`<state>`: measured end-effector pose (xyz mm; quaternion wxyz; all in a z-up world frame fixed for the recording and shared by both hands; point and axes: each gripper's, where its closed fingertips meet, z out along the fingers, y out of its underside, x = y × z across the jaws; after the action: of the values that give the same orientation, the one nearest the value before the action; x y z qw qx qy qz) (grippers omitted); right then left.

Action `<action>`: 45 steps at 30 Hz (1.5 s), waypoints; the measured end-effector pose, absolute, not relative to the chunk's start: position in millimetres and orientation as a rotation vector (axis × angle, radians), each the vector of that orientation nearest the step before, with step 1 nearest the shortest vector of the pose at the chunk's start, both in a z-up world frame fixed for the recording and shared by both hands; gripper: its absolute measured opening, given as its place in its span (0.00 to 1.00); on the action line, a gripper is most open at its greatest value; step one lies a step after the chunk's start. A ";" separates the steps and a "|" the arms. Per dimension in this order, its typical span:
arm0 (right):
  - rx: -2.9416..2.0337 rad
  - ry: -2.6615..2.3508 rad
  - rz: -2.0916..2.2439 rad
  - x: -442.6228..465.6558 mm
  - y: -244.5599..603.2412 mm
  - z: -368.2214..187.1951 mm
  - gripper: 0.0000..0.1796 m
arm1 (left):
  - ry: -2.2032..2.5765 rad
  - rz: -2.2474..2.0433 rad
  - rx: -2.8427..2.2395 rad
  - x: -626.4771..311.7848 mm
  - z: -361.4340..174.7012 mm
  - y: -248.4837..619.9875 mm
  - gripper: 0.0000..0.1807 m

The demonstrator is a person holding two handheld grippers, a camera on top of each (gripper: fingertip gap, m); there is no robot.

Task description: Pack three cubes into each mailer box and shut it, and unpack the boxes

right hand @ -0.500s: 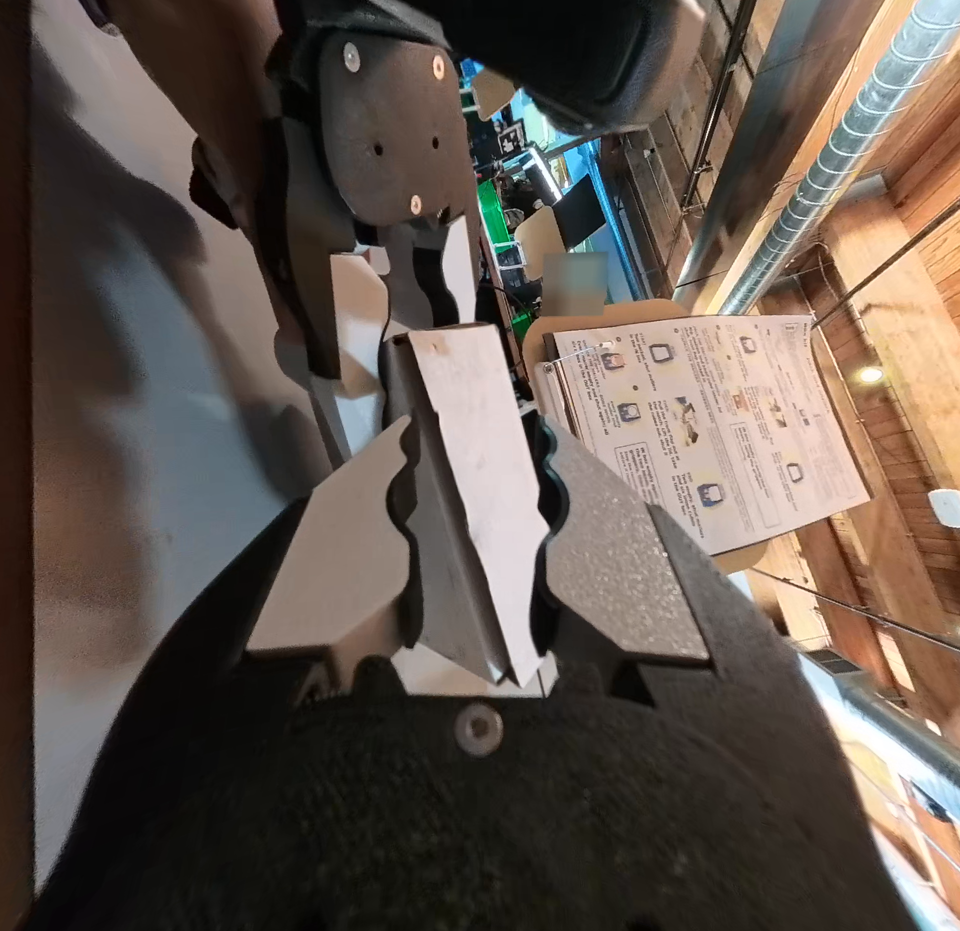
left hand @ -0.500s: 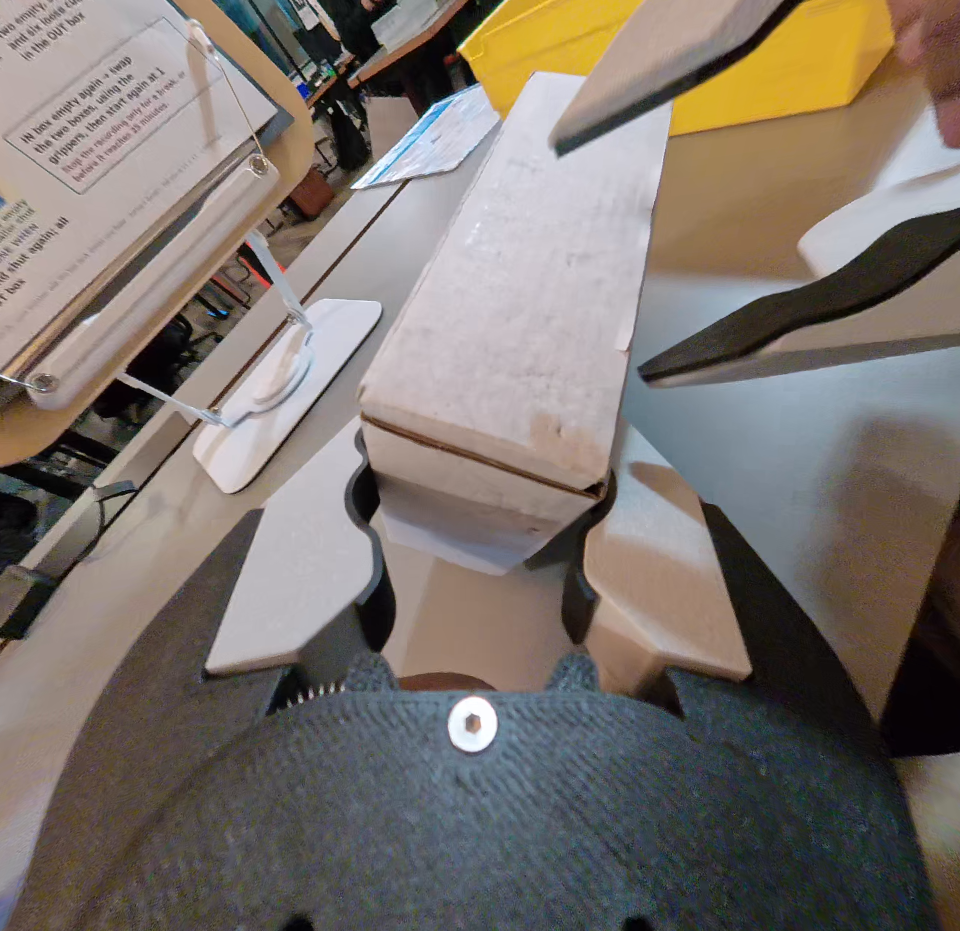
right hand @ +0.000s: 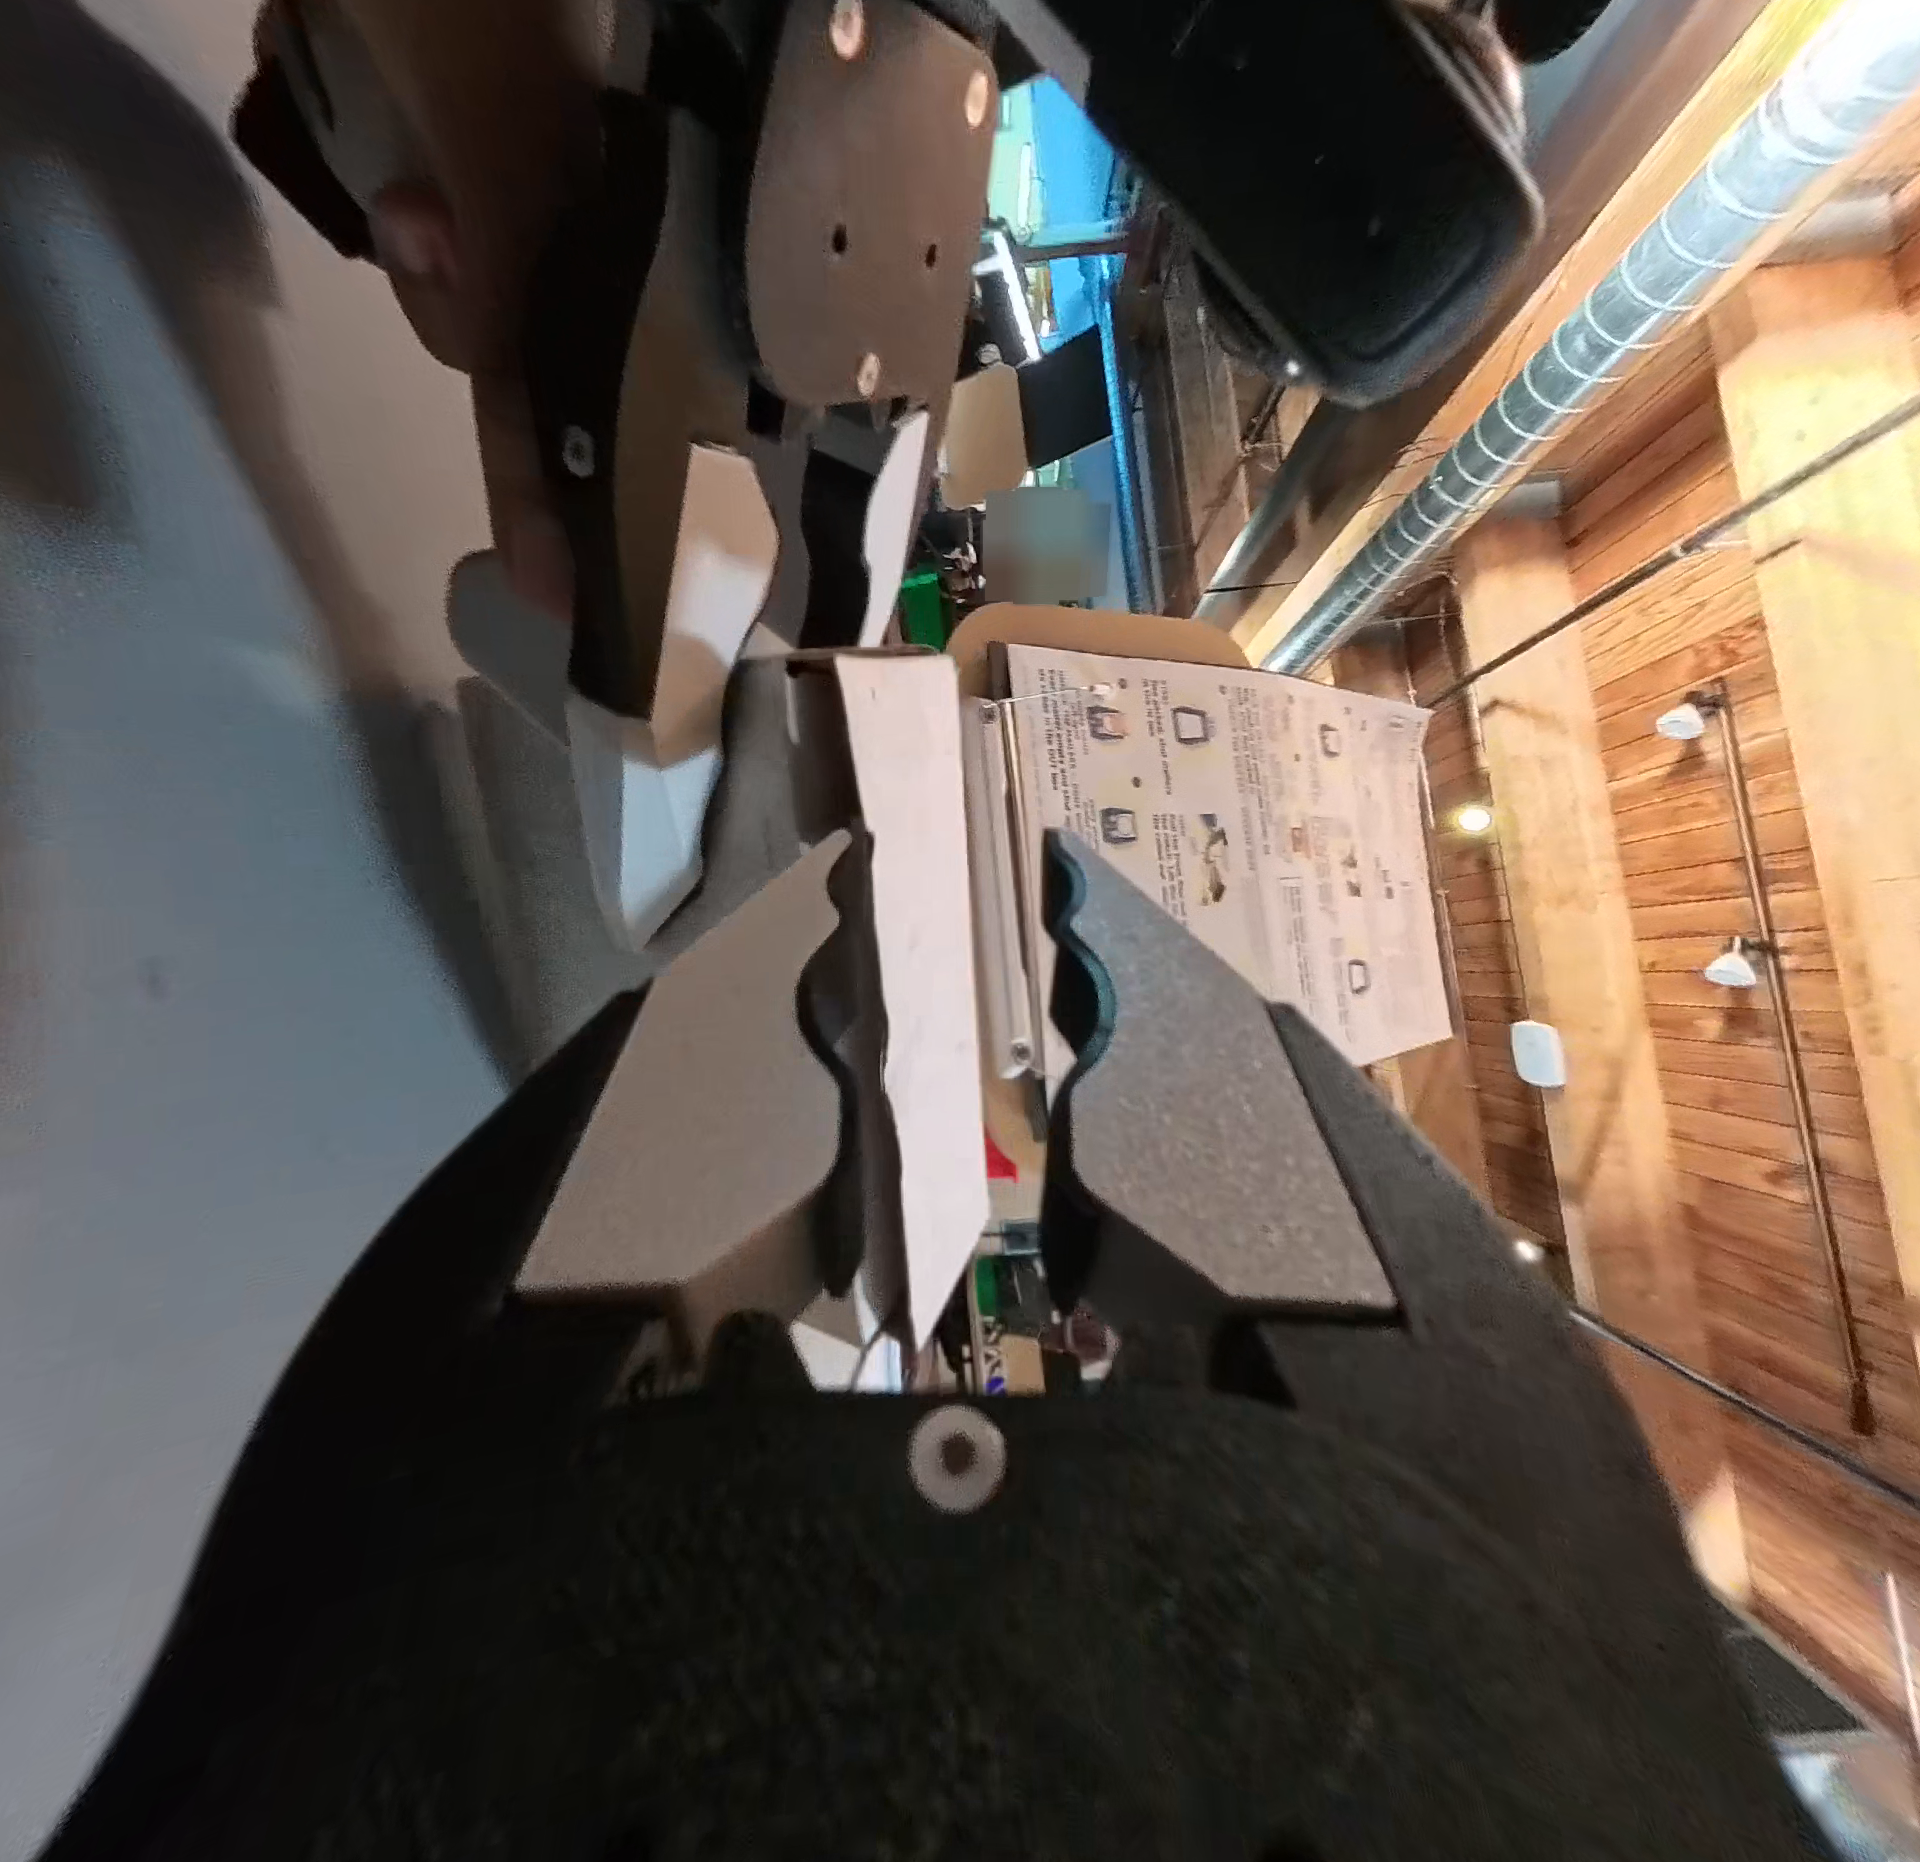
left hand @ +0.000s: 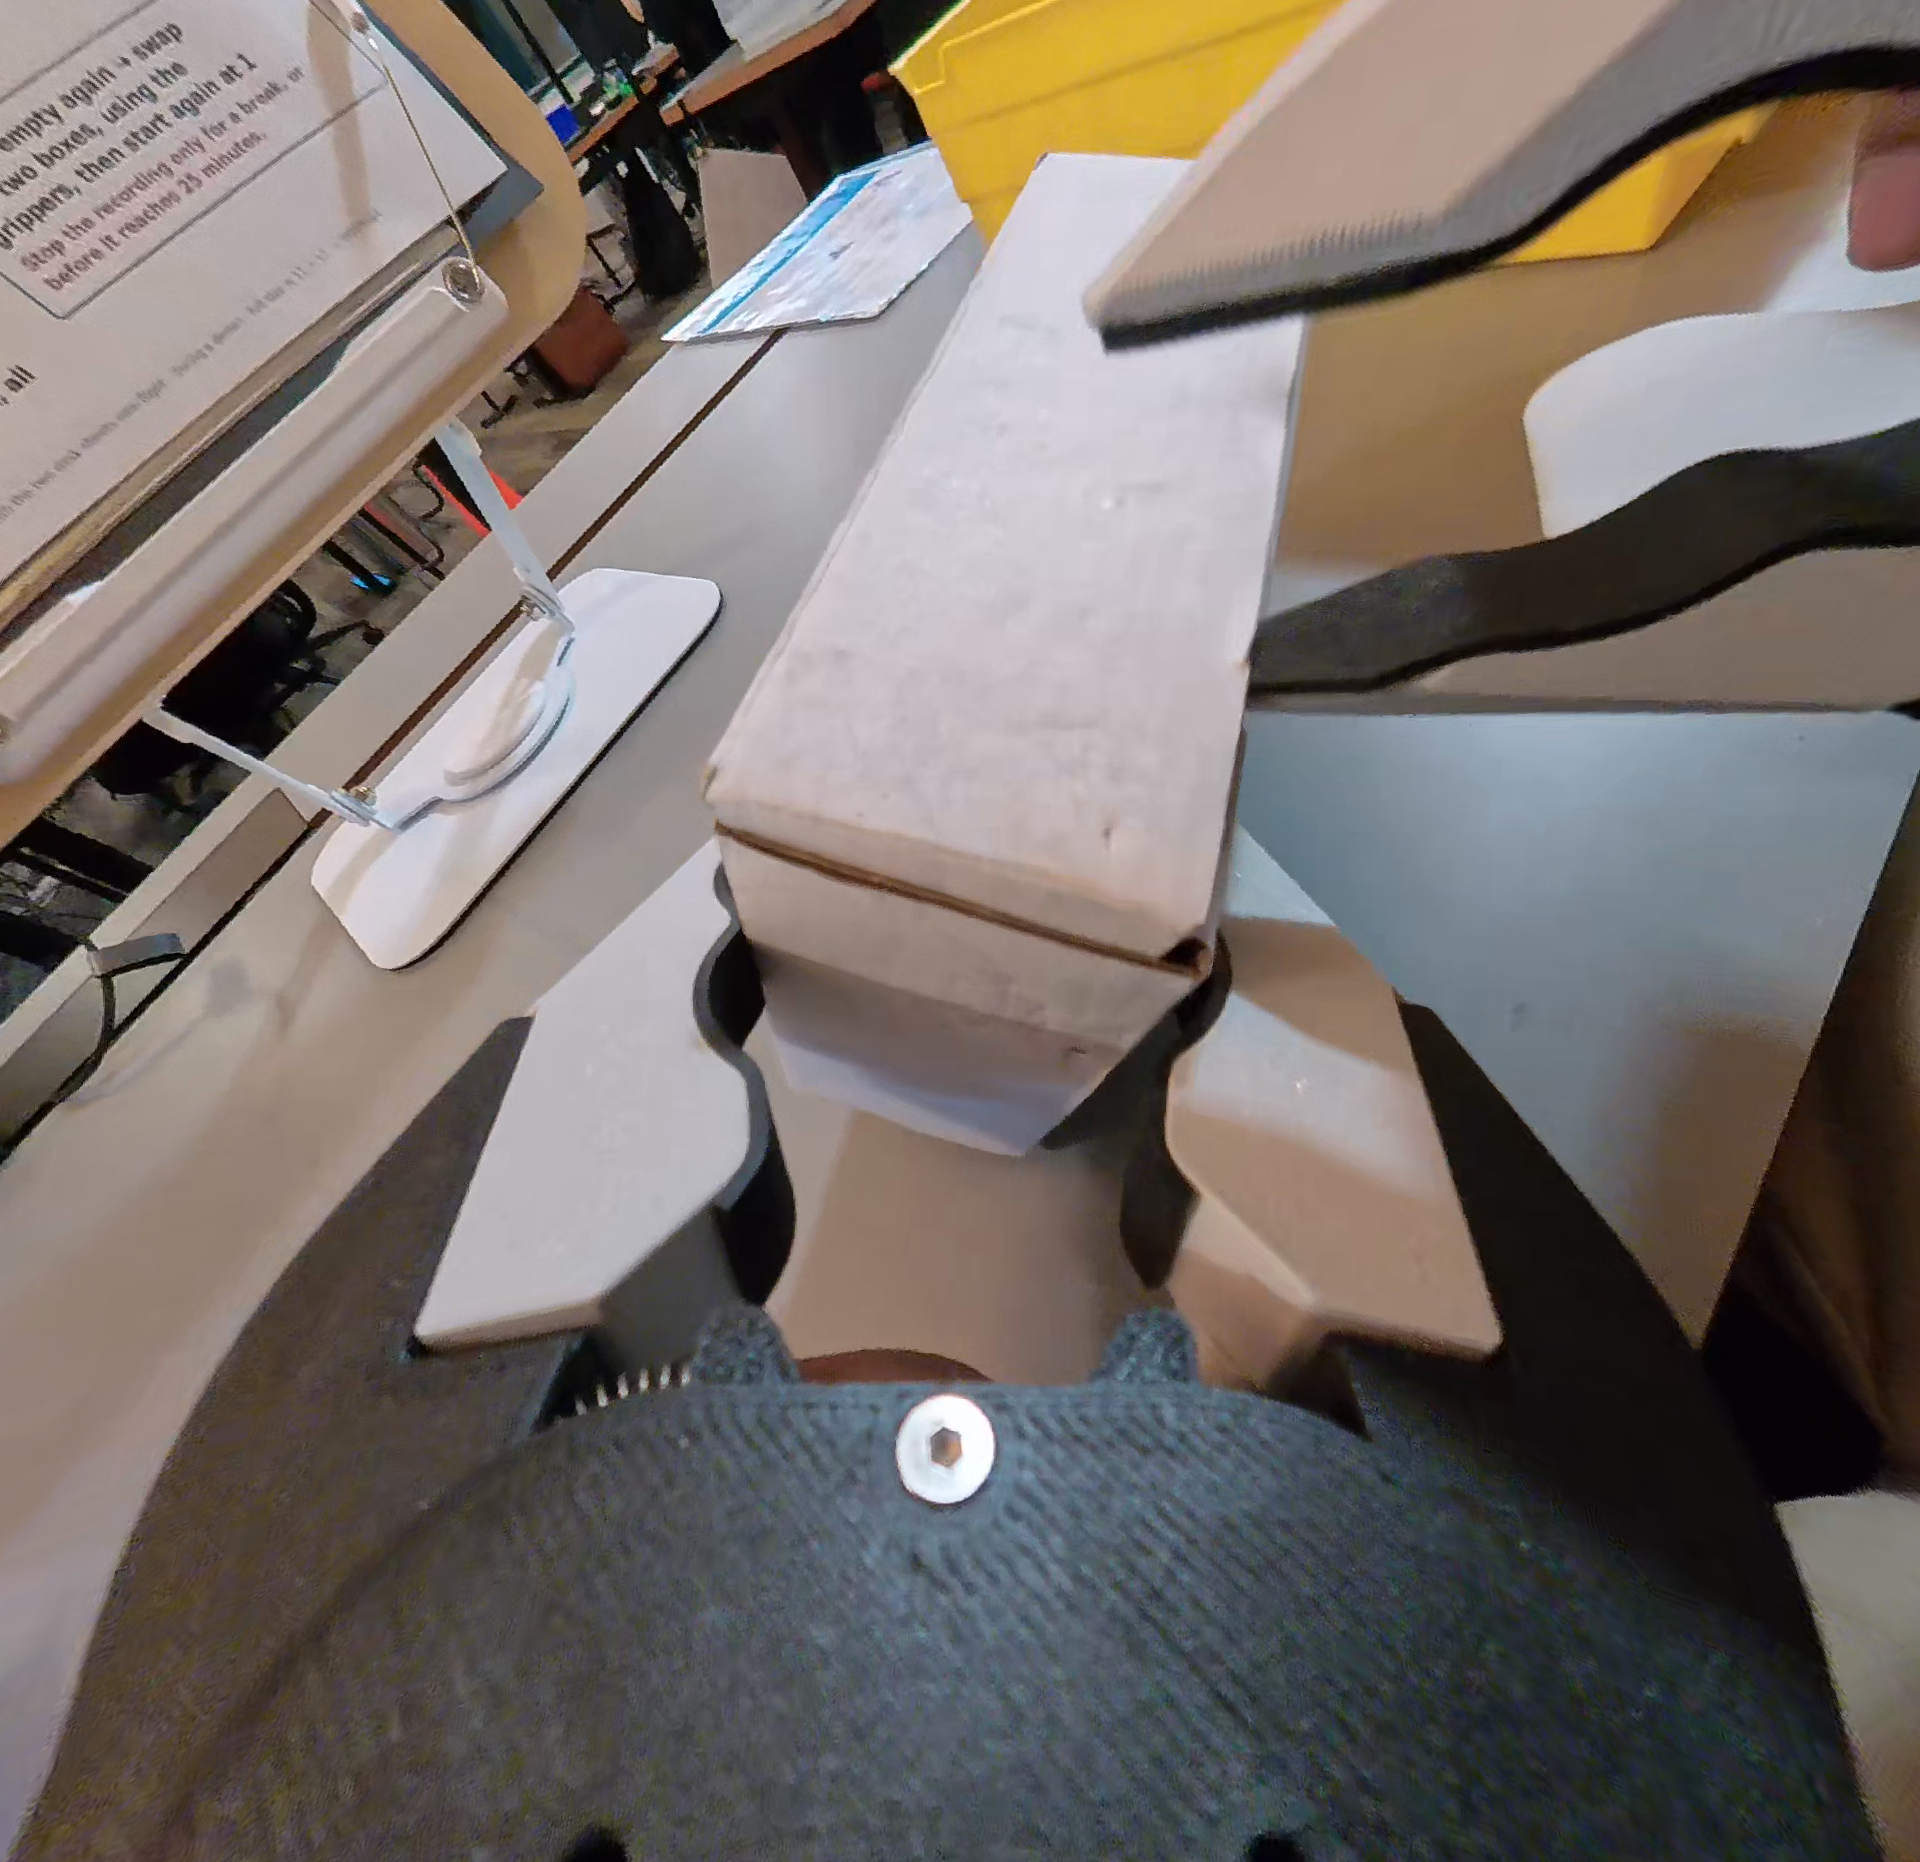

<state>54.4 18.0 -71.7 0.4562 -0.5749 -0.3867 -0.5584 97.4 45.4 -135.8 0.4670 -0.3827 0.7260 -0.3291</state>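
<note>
At six o'clock, the long grey cardboard mailer box [left hand: 1018, 586] is clamped by the left gripper [left hand: 966, 991]; the right gripper [right hand: 951, 991], spread apart around the far end, should be closed squarely before lifting.

Bright indoor light from above; soft shadows fall on the table [left hand: 1558, 877]. Wide-angle lenses bend the edges. The right wrist view is rotated, smeared with motion blur, lit warm by wall lamps [right hand: 1473, 818].

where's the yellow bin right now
In the left wrist view the yellow bin sits at the table's far end, just behind the mailer box.
</note>
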 end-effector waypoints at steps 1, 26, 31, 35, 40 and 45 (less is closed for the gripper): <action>-1.421 -0.927 -1.365 56.3 17.0 -68.5 0.17 | 1.779 -0.811 -0.938 97.5 -134.6 44.9 0.43; -1.392 -0.777 -1.205 52.3 7.3 -47.7 0.00 | 1.592 -1.063 -0.559 66.0 -74.8 26.1 0.24; -1.462 -0.844 -0.942 33.0 8.3 -70.7 0.02 | 1.589 -0.972 -0.592 72.9 -82.0 31.3 0.17; -1.533 -0.762 -0.846 45.4 8.5 -75.6 0.04 | 1.542 -1.051 -0.696 74.2 -71.8 37.6 0.12; -1.679 -0.349 -0.615 91.3 10.6 -75.7 0.11 | 1.532 -1.056 -0.679 72.8 -70.8 37.6 0.11; -1.723 -0.210 -0.546 108.8 10.4 -80.2 0.16 | 1.538 -1.070 -0.667 71.5 -70.1 31.4 0.11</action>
<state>108.8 10.4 -80.2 0.6140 -0.7474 -0.0913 -0.2369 71.5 31.4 -70.1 0.5448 -0.2810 0.6485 -0.4512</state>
